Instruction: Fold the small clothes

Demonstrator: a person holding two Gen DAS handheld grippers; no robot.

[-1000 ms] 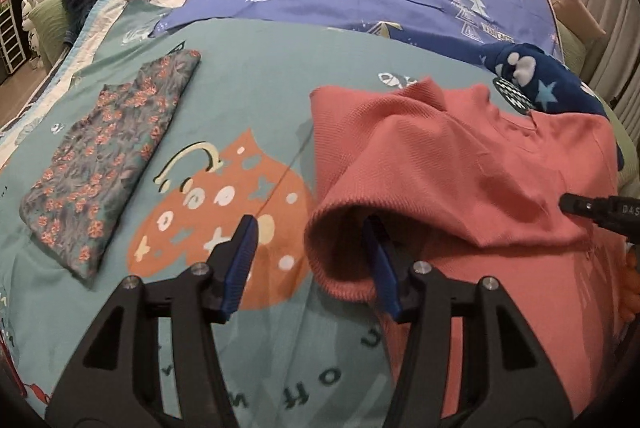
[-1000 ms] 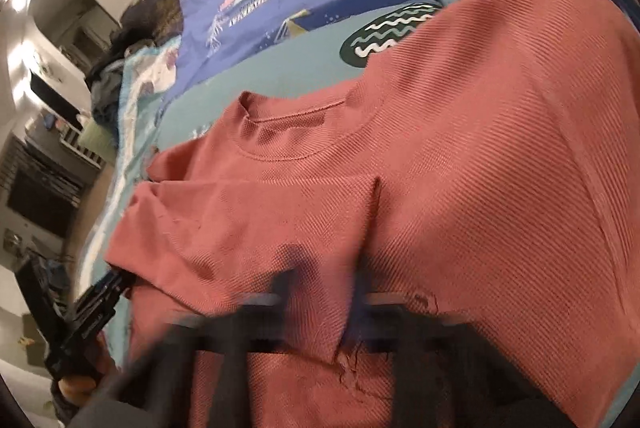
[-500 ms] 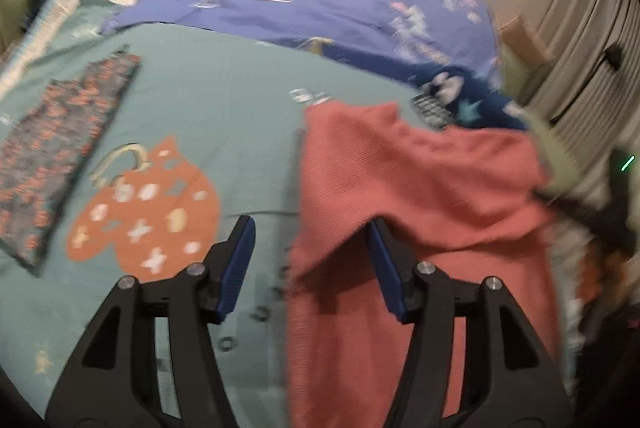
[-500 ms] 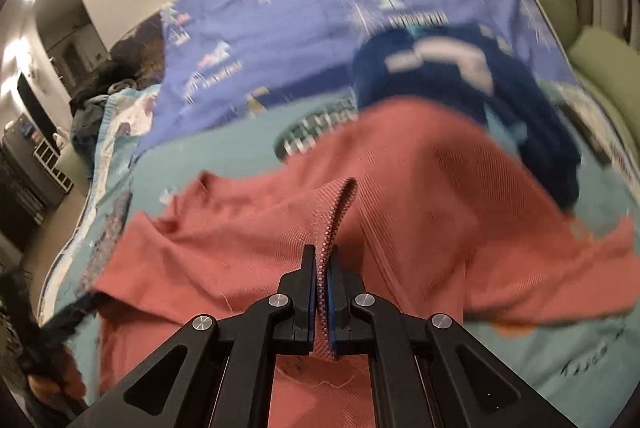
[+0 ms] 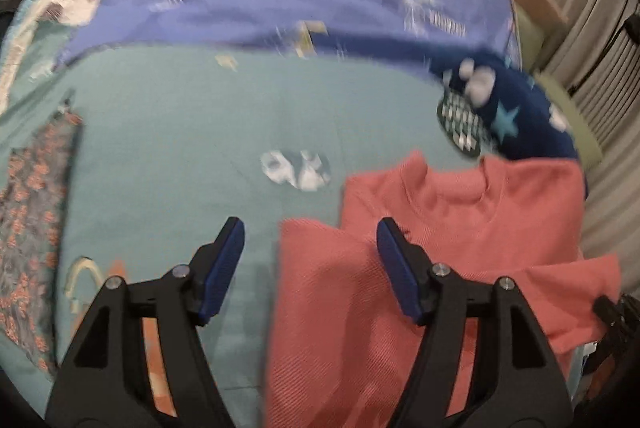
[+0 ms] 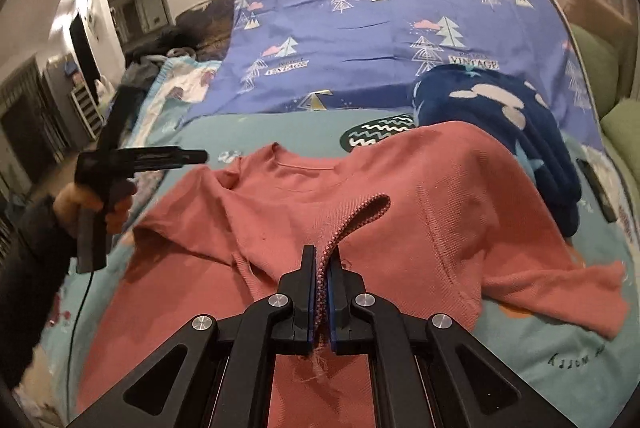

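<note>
Between right claw (image 6: 321, 270) pads: ribbed coral sweater (image 6: 420, 211).

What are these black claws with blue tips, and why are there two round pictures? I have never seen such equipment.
A person holds one hand tool in each hand; each has a two-finger claw and a wide-angle camera looking along it. One picture comes from each tool. In the right view, the right claw is shut on a fold of the pink sweater, which lies on a bed; the person's left hand lifts the other tool. In the left view, the left claw is open and empty. A floral garment and a navy garment lie nearby.
</note>
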